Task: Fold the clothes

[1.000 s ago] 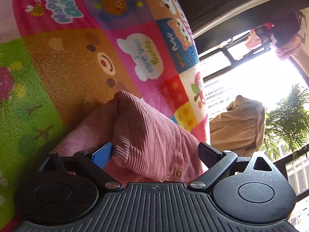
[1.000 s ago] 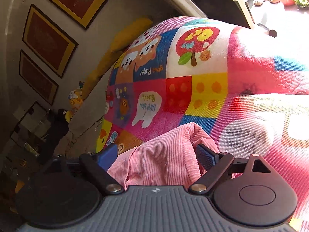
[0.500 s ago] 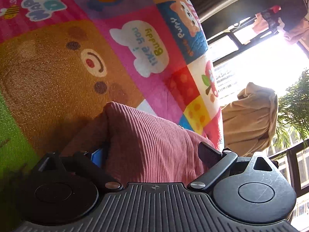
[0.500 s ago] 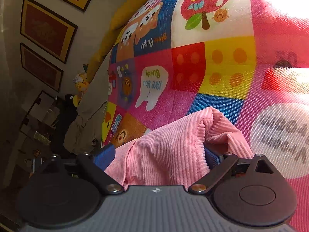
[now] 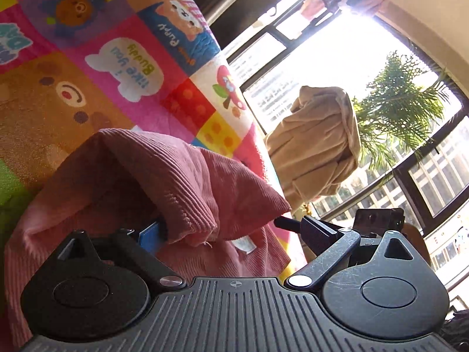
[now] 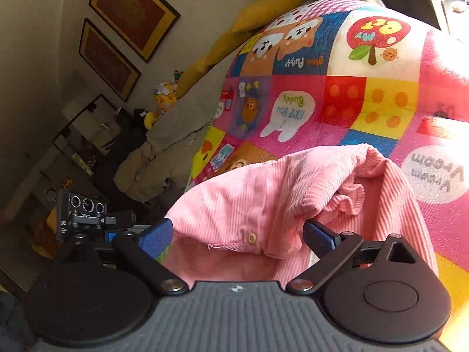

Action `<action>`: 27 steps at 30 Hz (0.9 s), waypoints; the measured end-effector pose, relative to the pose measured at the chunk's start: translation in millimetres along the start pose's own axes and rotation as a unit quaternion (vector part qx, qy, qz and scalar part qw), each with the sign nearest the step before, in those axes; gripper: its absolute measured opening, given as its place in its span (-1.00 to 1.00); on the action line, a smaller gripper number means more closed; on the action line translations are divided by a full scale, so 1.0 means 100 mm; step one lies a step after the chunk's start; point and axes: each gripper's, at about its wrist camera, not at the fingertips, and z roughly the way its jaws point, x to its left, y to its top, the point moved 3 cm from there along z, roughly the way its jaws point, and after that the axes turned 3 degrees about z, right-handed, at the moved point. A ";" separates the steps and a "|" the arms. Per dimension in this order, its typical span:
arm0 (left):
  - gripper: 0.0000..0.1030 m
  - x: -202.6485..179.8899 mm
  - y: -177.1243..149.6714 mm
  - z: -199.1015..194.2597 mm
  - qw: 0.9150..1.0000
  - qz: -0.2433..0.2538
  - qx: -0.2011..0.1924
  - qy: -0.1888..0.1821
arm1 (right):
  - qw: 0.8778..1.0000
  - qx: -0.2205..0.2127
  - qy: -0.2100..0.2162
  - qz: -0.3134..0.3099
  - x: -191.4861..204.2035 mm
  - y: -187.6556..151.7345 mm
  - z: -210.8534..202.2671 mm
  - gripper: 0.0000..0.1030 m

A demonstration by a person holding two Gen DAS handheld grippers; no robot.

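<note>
A pink corduroy garment (image 5: pixel 181 176) lies bunched on a bright patchwork play mat (image 5: pixel 96 67). Its folded edge rises in a ridge between the wide-apart fingers of my left gripper (image 5: pixel 219 227), which is open; the cloth drapes over the left blue pad (image 5: pixel 148 233) and a white label shows below. In the right wrist view the same garment (image 6: pixel 263 193), with a button on its placket, sits between the blue pads of my right gripper (image 6: pixel 236 237). That gripper is open too, and its right pad (image 6: pixel 318 236) stands clear of the cloth.
The mat (image 6: pixel 346 99) covers a raised surface. A beige garment (image 5: pixel 319 146) hangs by the bright window with a palm outside. More beige cloth (image 6: pixel 158 158), toys, framed pictures (image 6: pixel 132 8) and a black device with lenses (image 6: pixel 83 208) lie to the left.
Both views have rolled and drawn back from the garment, so more of it shows, including a label and a button. The right gripper's jaws stand a little wider than a second ago.
</note>
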 end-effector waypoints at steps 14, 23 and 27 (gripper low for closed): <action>0.62 0.39 0.26 0.46 0.991 -0.038 -0.027 0.124 | 0.984 -0.039 -0.162 -0.063 -0.31 0.38 0.54 0.34; 0.12 0.28 0.31 0.76 0.994 -0.002 0.001 0.108 | 0.992 0.003 -0.117 -0.053 -0.29 0.34 0.91 0.29; -0.28 0.02 0.29 0.56 0.997 0.035 -0.009 0.070 | 0.993 -0.024 -0.098 -0.061 -0.12 0.33 0.68 -0.18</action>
